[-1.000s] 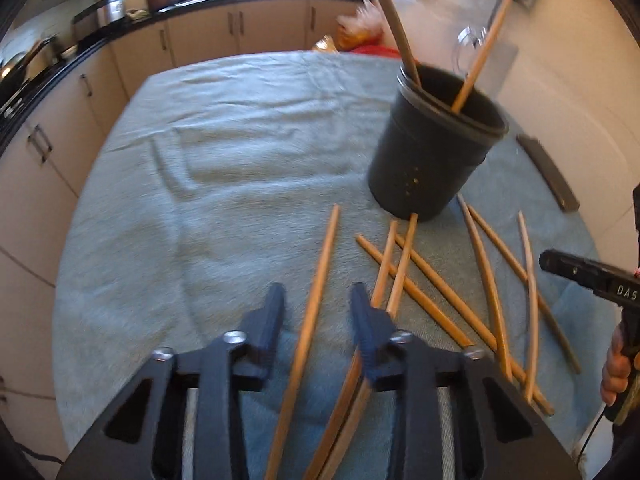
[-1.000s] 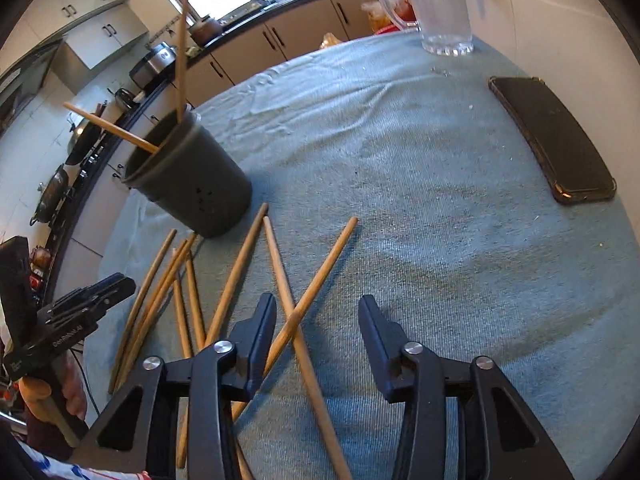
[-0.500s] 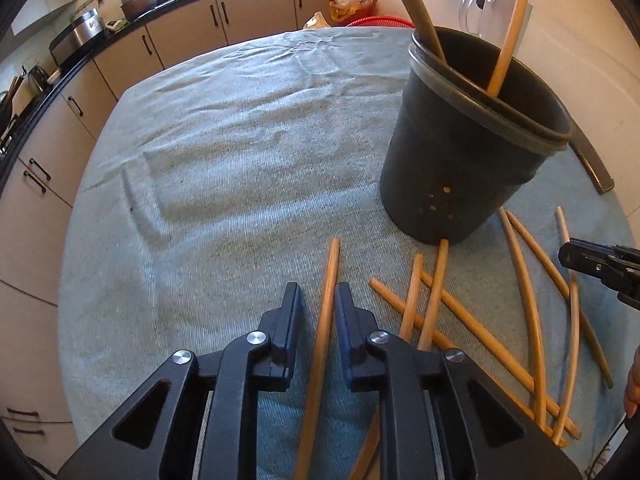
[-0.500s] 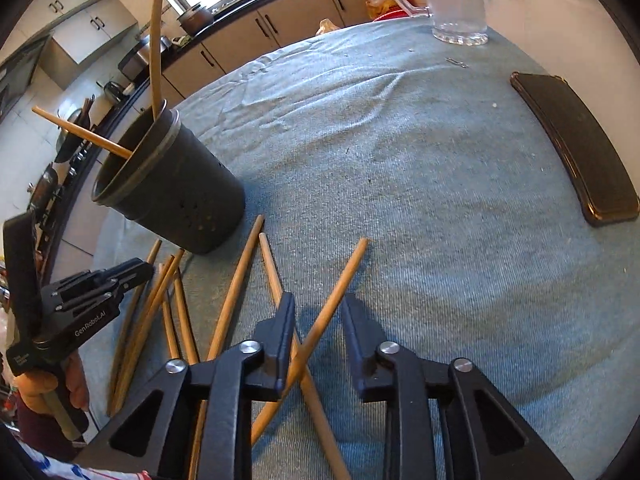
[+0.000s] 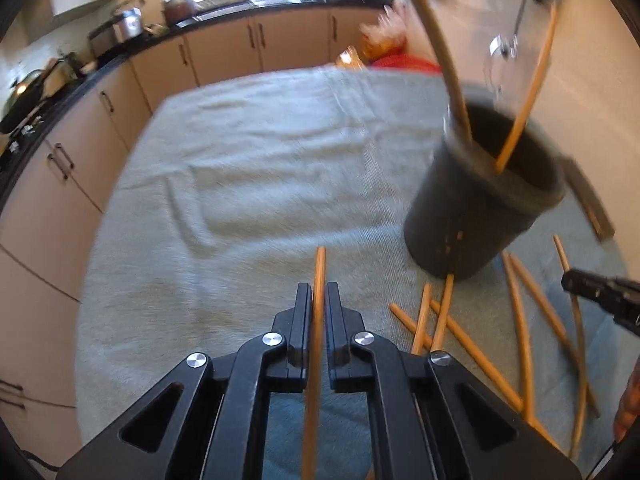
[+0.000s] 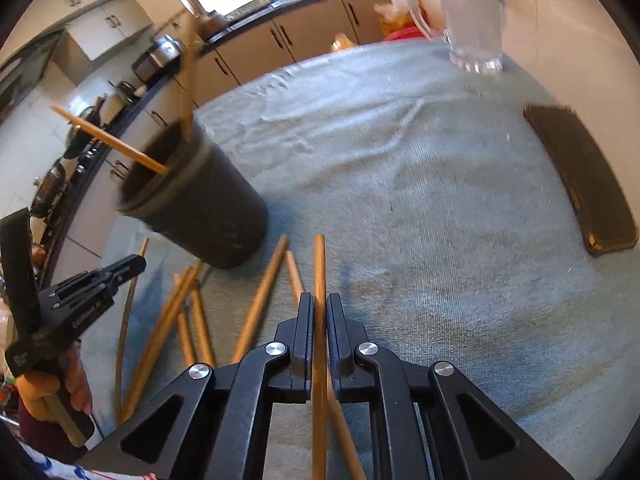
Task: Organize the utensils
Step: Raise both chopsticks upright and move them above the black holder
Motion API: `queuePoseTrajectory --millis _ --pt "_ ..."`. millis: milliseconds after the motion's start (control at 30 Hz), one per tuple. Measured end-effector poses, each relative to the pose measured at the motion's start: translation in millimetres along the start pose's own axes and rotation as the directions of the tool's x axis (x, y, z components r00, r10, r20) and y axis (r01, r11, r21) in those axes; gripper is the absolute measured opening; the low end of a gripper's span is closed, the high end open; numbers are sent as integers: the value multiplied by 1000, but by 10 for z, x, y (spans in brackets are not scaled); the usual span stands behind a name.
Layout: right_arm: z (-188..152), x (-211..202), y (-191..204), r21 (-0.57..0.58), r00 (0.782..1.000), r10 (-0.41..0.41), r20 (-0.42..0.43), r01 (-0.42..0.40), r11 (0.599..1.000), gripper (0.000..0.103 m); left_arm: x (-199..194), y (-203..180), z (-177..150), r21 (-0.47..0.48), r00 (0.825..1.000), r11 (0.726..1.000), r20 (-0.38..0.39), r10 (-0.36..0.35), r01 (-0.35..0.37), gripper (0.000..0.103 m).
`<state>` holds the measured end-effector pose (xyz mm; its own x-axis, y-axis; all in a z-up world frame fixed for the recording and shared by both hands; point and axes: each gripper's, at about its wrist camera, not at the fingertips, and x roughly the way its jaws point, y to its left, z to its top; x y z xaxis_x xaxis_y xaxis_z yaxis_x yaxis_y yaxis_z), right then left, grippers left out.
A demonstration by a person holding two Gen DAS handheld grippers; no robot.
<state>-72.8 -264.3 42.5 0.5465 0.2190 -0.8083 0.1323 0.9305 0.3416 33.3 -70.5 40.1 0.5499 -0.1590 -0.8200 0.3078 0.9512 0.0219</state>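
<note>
Both claws just closed, left claw (image 5: 319, 304) clamped one chopstick (image 5: 319, 268), right claw (image 6: 319, 308) clamped another chopstick (image 6: 319, 264), dark cup (image 5: 480, 204) upper right.

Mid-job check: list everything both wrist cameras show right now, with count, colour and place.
Holder: one, dark grey, upright on the cloth, two sticks standing in it.
Held chopsticks: two, wooden, one in the left gripper, one in the right gripper.
Loose chopsticks: about nine, wooden, scattered on the cloth by the holder's base.
Cloth: one, pale blue-grey, covering the table.
Glass jug: one, clear, far edge of the cloth.
Flat case: one, dark, by the wall.
Cabinets: beige, black counter with pots, behind.
Left gripper: black, shut on its chopstick.
Right gripper: black, shut on its chopstick.
Hand: holding the left gripper's handle.
</note>
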Motion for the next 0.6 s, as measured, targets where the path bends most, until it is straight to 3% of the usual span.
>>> queuePoseTrajectory --millis 233,600 --pt "-116 -476 173 -74 994 21 109 -13 997 7 -723 161 -99 -67 989 997 144 -30 40 6" --pt "-352 -1167 367 -152 970 32 240 5 988 7 -1776 130 -551 -96 939 990 338 -66 105 6"
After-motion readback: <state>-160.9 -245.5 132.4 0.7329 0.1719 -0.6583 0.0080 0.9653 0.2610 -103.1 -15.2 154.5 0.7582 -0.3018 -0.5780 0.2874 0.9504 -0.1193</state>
